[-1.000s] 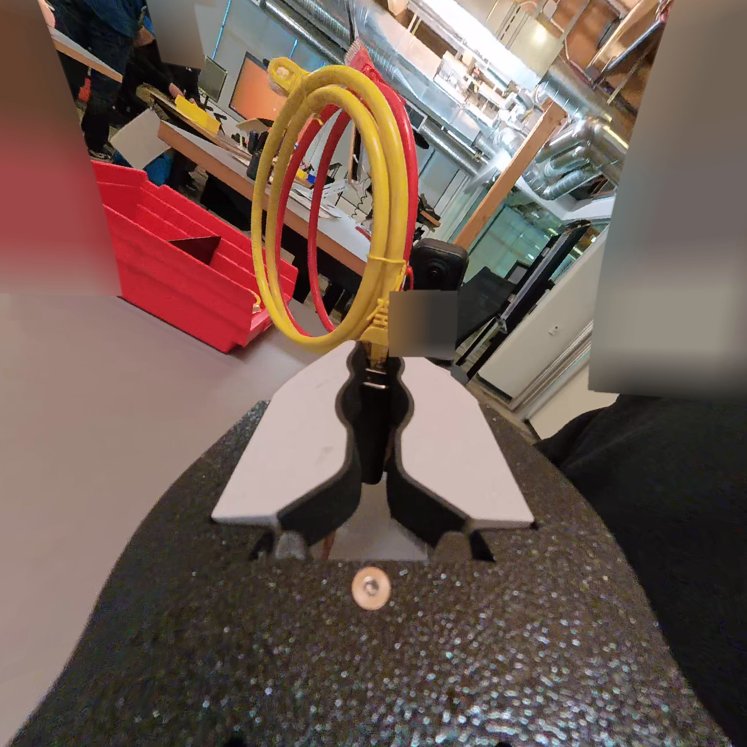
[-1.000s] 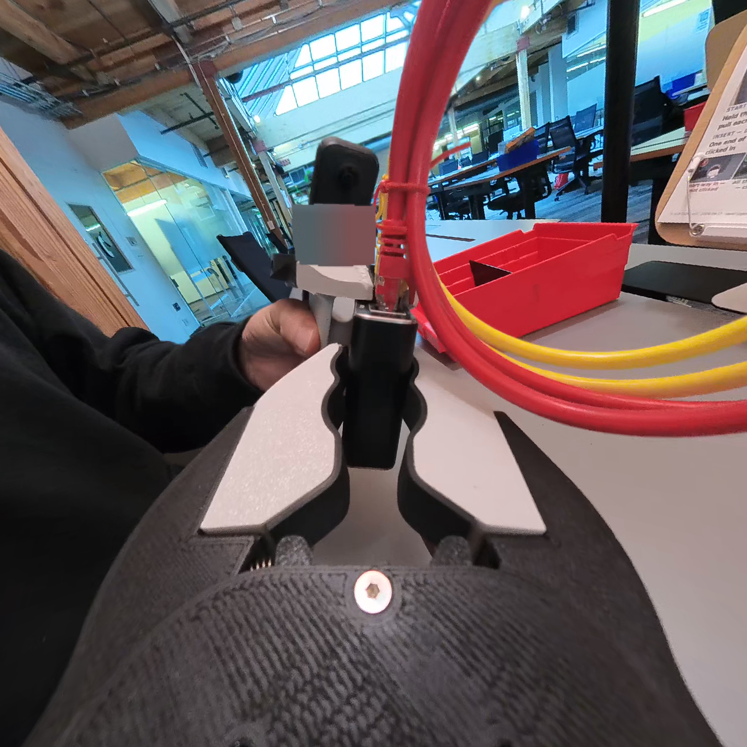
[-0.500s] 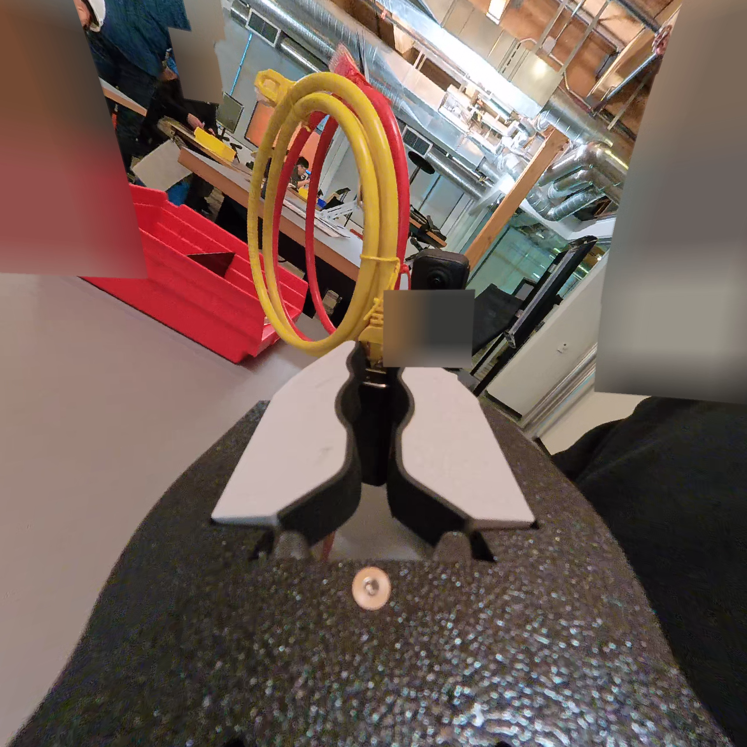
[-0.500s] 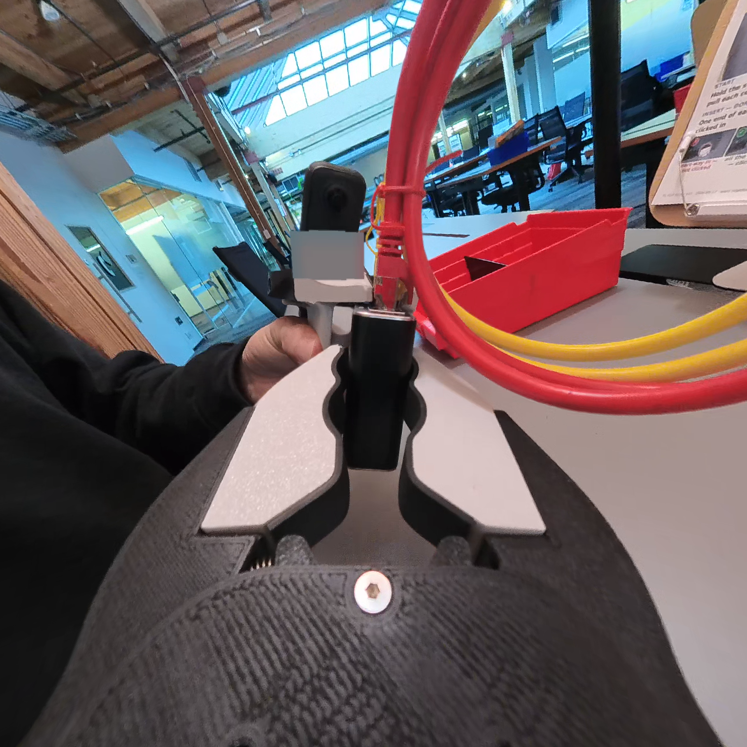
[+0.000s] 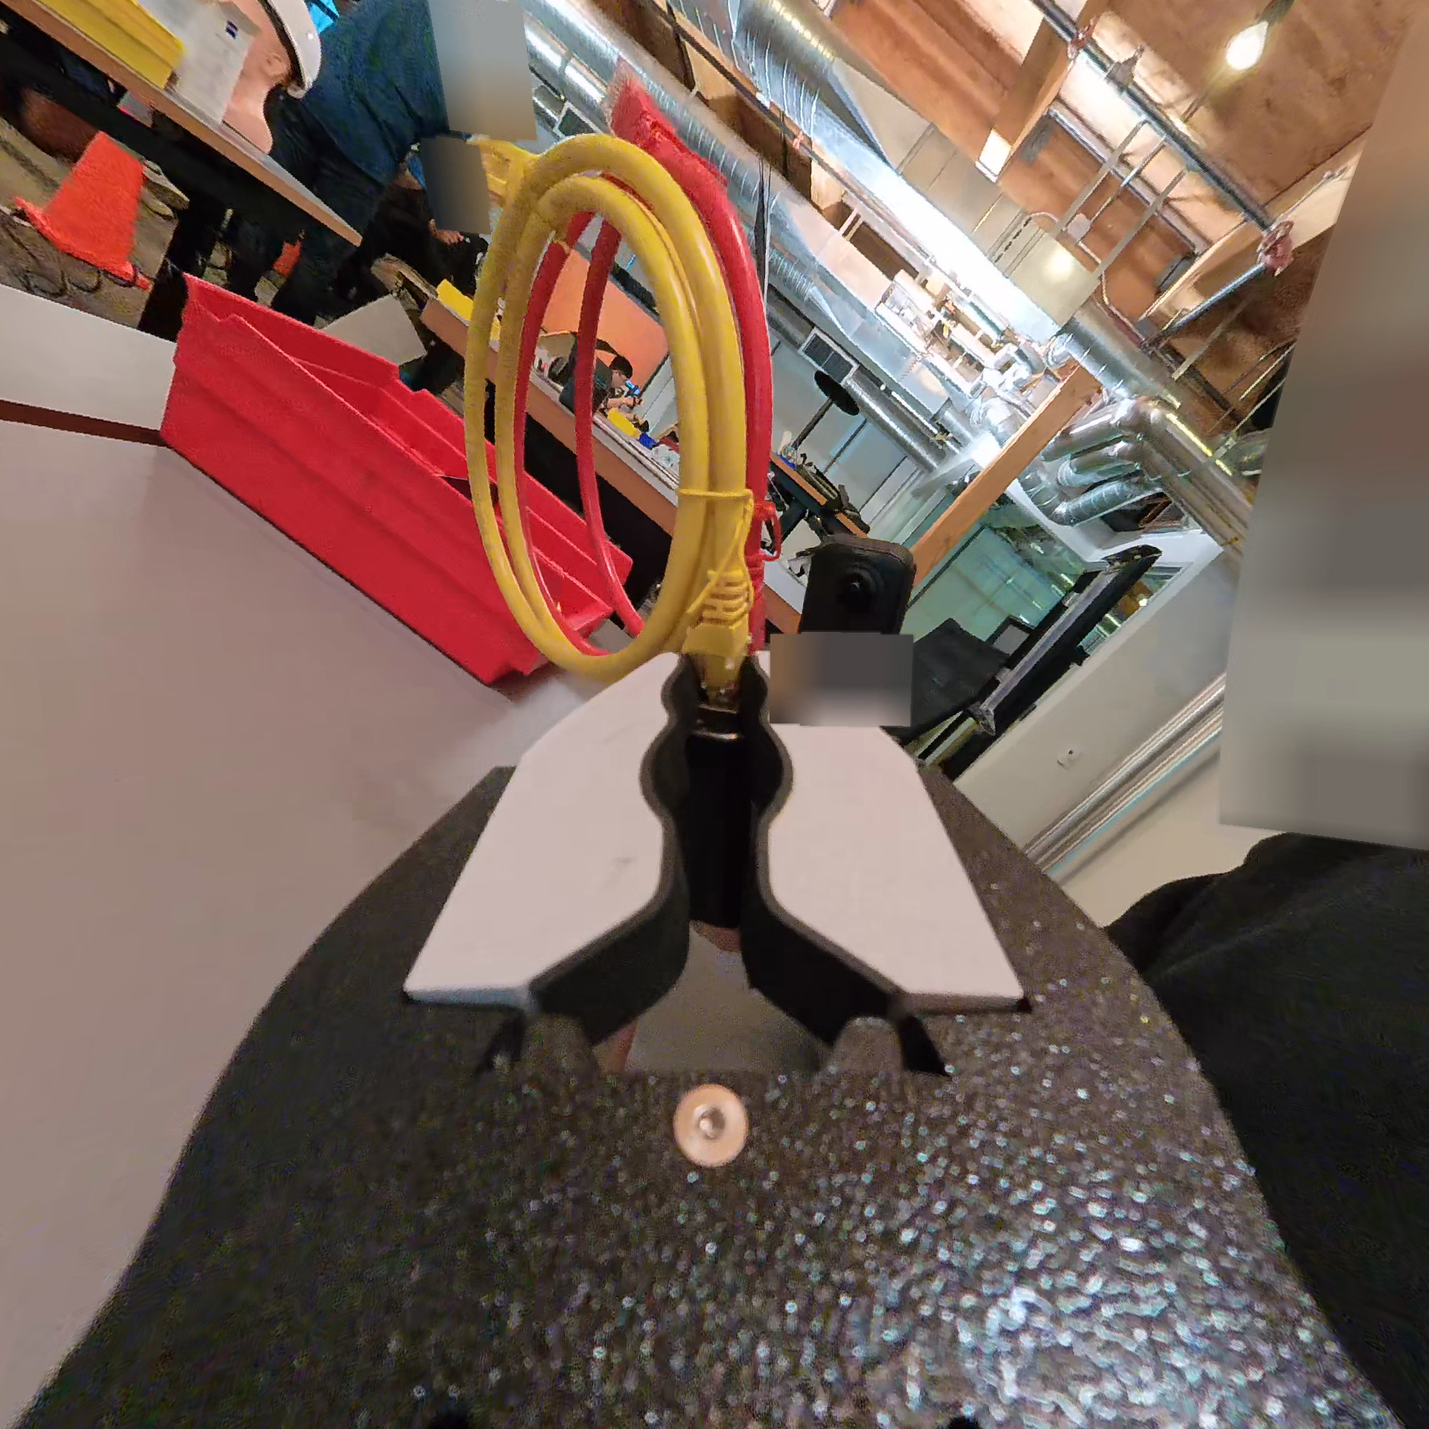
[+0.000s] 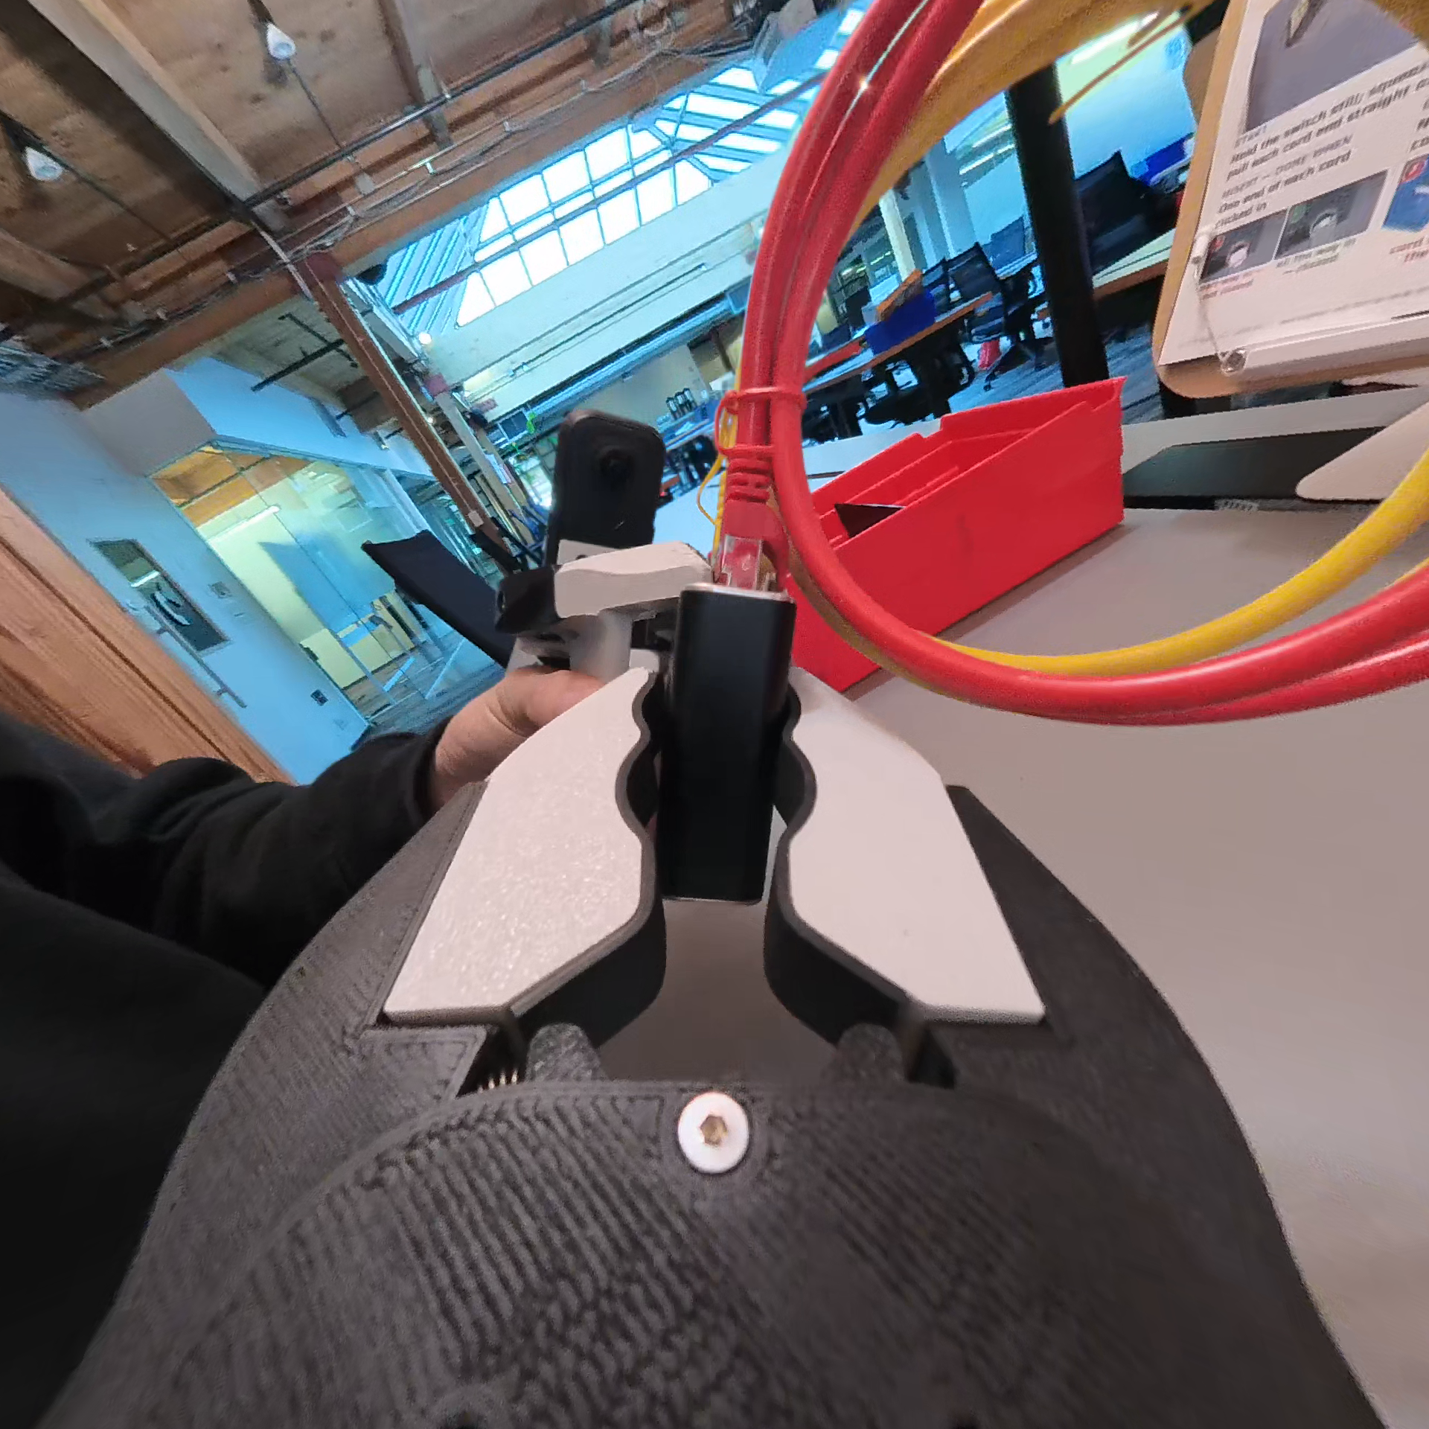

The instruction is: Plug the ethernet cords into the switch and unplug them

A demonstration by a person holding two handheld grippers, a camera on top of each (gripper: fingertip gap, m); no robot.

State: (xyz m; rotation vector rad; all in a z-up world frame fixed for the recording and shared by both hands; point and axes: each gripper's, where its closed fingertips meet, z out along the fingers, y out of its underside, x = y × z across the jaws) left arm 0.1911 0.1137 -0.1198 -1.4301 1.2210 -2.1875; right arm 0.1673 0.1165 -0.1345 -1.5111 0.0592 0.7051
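A slim black switch [image 6: 719, 742] is clamped in my right gripper [image 6: 723, 680], standing upright between the pads. A red cord's plug [image 6: 741, 541] sits in its top end, and the red coil [image 6: 966, 673] loops to the right beside a yellow cord [image 6: 1237, 626]. My left gripper [image 5: 723, 680] is shut on the same black switch [image 5: 723, 812], seen edge-on. The yellow cord's plug [image 5: 723, 634] sits at its fingertips, with the yellow coil [image 5: 495, 433] and red coil [image 5: 754, 309] rising above. The left gripper also shows in the right wrist view [image 6: 611, 588], held by a hand.
A red plastic bin [image 5: 371, 464] stands on the grey table [image 5: 193, 696]; it also shows in the right wrist view [image 6: 966, 526]. A sign board [image 6: 1314, 193] stands at the right. A black sleeve [image 6: 193, 850] is at the left. People and an orange cone [image 5: 100, 201] are far behind.
Both grippers have tilted together with the switch, so the background has shifted in both views. The grips and the plugged cords are unchanged.
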